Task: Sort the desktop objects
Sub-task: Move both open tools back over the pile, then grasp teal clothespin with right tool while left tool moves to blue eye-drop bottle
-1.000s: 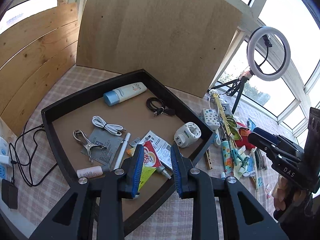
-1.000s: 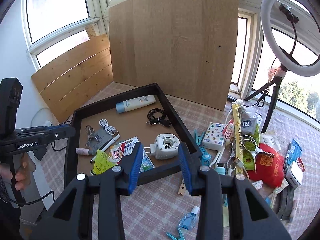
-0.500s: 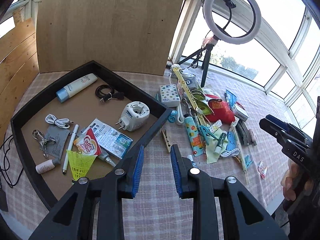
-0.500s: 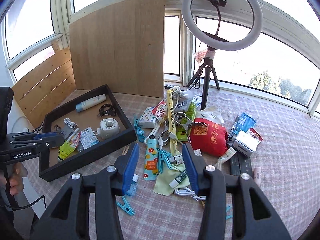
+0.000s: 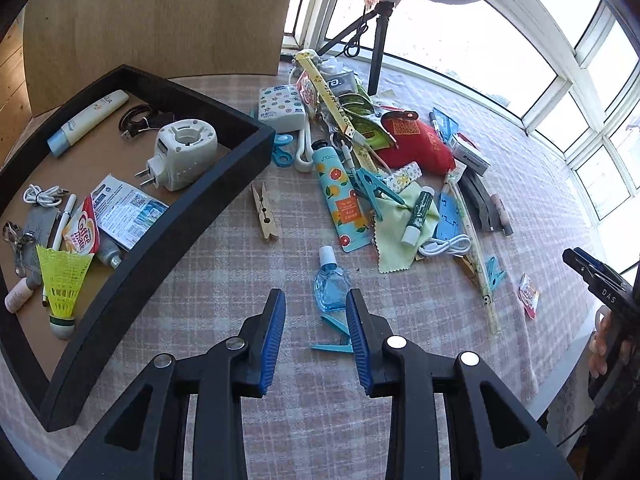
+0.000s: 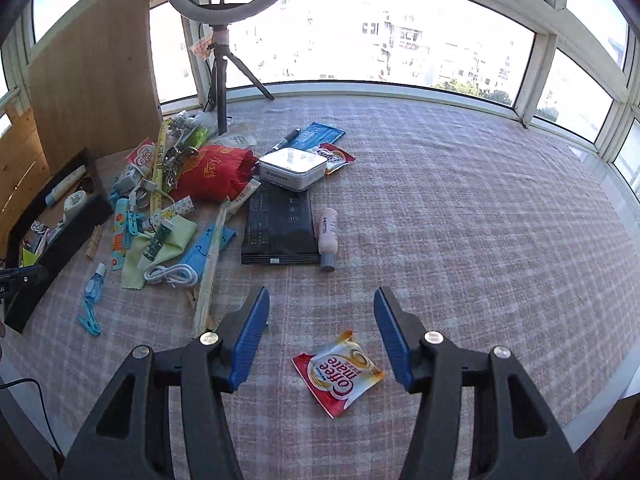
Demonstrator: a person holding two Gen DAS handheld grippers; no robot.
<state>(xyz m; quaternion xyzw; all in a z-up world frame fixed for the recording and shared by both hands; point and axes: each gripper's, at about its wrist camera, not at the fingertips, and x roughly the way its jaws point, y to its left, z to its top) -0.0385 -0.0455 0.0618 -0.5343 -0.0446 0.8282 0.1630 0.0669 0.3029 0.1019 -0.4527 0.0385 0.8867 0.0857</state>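
The black tray [image 5: 224, 184] serves as the landmark, lying at the left of the checked tablecloth [image 5: 224, 280]. Inside it, from its near-left corner onward: a yellow shuttlecock [image 5: 62, 280], a sachet printed "Coffee mate" [image 5: 82, 234], a white pen [image 5: 64, 220], a printed leaflet [image 5: 128, 208], a coiled white cable [image 5: 42, 194], a white plug adapter [image 5: 180, 154], a black cable [image 5: 140, 120] and a white tube with a blue cap [image 5: 86, 120].

Just right of the tray lies a wooden clothespin [image 5: 264, 212]. Further right sits the unsorted heap: an orange-patterned tube [image 5: 340, 200] marked "NOHO", a dotted tissue pack [image 5: 282, 104], a red pouch [image 5: 416, 144] with gold characters too small to read, and a green cloth [image 5: 400, 236].

The left gripper [image 5: 316, 312] hangs over the tablecloth right of the tray, jaws slowly opening; a small blue bottle [image 5: 330, 284] and a teal clip [image 5: 334, 336] lie on the cloth between and below the tips, neither pressed.

Only the right wrist view shows the far side of the heap, well apart from the tray [image 6: 60, 236]: a white box [image 6: 292, 168], a black folded item [image 6: 280, 232] and a pink tube [image 6: 328, 236].

The right gripper [image 6: 322, 320] is far right of the tray, jaws opening with nothing clamped; a second "Coffee mate" sachet [image 6: 340, 372] lies on the cloth below them. The left view shows that gripper's body stamped "DAS".
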